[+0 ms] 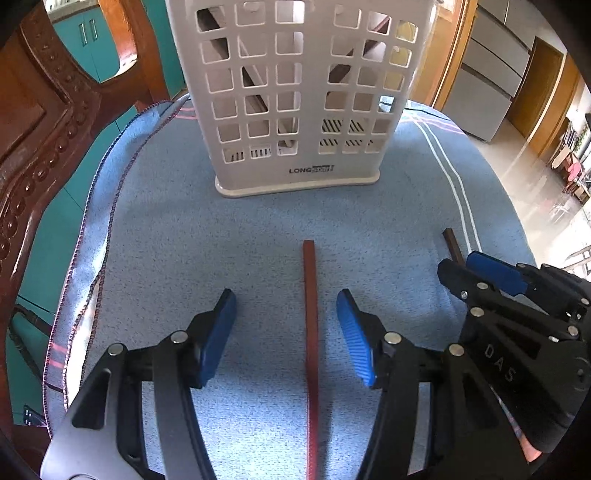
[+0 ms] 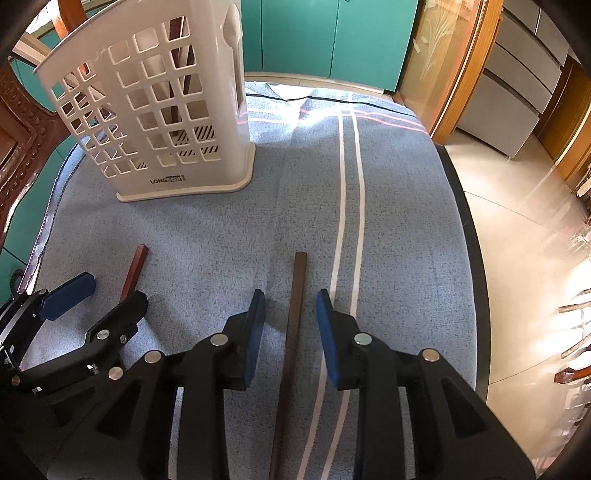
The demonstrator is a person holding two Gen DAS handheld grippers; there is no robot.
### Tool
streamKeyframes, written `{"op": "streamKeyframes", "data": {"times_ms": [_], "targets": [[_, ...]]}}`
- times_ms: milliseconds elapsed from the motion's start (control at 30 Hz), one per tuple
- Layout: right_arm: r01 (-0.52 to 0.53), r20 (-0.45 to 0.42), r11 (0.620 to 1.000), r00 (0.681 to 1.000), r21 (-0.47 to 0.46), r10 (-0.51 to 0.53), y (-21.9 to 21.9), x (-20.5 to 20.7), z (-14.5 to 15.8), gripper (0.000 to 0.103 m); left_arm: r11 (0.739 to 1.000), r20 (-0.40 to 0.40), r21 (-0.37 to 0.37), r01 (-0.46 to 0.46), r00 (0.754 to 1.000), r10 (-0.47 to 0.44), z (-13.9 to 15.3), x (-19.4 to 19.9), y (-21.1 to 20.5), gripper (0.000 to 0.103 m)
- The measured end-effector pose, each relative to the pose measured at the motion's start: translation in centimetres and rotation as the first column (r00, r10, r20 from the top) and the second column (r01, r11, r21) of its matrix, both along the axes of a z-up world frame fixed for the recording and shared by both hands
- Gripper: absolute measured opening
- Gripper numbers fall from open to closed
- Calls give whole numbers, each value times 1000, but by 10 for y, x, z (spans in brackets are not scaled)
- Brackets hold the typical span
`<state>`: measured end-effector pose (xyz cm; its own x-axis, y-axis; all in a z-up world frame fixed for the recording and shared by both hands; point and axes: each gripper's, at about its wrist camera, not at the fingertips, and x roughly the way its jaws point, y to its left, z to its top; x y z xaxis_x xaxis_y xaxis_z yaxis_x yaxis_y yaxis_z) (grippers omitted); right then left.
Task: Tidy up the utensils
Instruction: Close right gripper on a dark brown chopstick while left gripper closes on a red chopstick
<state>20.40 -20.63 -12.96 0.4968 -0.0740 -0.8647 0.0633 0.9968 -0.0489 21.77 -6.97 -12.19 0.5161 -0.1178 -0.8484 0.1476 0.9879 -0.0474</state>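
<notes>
A white lattice utensil holder (image 1: 295, 96) stands upright at the back of the blue cloth; it also shows in the right wrist view (image 2: 159, 110), with dark sticks inside. A reddish-brown chopstick (image 1: 311, 332) lies on the cloth between the open fingers of my left gripper (image 1: 286, 332). A dark brown chopstick (image 2: 291, 339) lies between the open fingers of my right gripper (image 2: 290, 332). Neither pair of pads touches its stick. The right gripper (image 1: 480, 269) shows at the right of the left wrist view, and the left gripper (image 2: 99, 291) at the left of the right wrist view.
The blue cloth (image 2: 399, 221) with white stripes covers a small table. A carved wooden chair (image 1: 44, 122) stands at the left. The table's edge drops to a tiled floor (image 2: 524, 236) on the right. Teal cabinets (image 2: 325, 33) stand behind.
</notes>
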Motion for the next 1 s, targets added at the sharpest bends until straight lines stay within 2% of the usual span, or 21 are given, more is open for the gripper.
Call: {"op": "streamKeyframes", "data": {"times_ms": [1000], "targets": [[-1,-2,1000,1000,-3,1,-1,0,0,34,1000,0,13,-1,1000,1,-2,-1,-8,61]]}}
